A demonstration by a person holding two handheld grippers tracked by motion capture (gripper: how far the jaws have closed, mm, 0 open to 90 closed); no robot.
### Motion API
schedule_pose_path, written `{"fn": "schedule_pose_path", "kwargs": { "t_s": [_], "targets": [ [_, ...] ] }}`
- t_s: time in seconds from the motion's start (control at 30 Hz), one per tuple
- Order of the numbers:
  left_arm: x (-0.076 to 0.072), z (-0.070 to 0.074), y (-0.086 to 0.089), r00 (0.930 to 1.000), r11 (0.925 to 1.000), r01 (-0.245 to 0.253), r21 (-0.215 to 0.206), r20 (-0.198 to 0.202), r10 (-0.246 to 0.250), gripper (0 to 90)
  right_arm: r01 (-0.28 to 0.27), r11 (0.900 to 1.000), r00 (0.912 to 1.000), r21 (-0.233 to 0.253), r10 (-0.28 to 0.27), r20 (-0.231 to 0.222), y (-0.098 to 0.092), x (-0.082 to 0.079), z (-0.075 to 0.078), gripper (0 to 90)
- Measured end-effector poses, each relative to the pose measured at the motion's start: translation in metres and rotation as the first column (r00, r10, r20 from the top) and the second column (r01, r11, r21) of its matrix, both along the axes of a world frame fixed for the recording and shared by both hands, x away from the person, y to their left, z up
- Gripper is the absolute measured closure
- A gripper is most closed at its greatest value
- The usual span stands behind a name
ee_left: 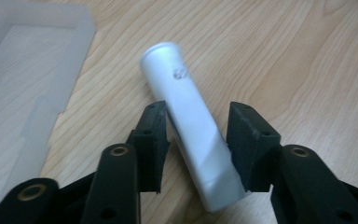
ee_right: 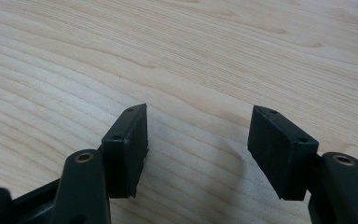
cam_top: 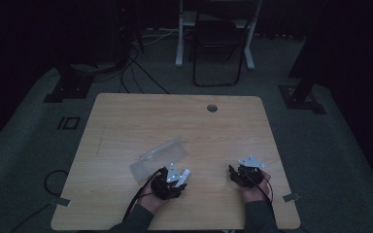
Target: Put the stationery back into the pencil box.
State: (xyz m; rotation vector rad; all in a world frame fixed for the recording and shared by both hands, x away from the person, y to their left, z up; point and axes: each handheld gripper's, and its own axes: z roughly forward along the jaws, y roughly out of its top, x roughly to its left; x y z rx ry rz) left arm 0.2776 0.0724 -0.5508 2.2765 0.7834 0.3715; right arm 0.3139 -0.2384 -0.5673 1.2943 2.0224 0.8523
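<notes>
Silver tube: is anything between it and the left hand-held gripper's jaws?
Nothing visible. The silver tube lies between the open jaws of the left hand-held gripper on bare table; the clear plastic case sits aside.

Short matte silver-white cylindrical tube (ee_left: 191,135): pale silver all over, small grey oval mark near rounded end, faint darker diagonal band low on body. Two-jaw plastic left gripper (ee_left: 196,140): solid black, brass-coloured rivet rings at joints. Two-jaw plastic right gripper (ee_right: 198,149): same black, same brass rings. Frosted translucent plastic case (ee_left: 28,70): milky white, wood grain showing through dimly. Light wooden table top (ee_right: 177,51): pale beige-tan, wavy brown grain lines. Grey three-cornered plates on grippers light grey in high view.
</notes>
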Motion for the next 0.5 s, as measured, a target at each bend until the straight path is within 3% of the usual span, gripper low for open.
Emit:
{"fn": "schedule_pose_path", "kwargs": {
  "t_s": [0.5],
  "targets": [
    [0.003,0.000,0.011,0.9990,0.9979,-0.044,0.048,0.006,0.044,69.5,-0.001,0.999,0.9998,0.032,0.002,-0.021,-0.007,0.003,0.000,37.2]
  ]
}}
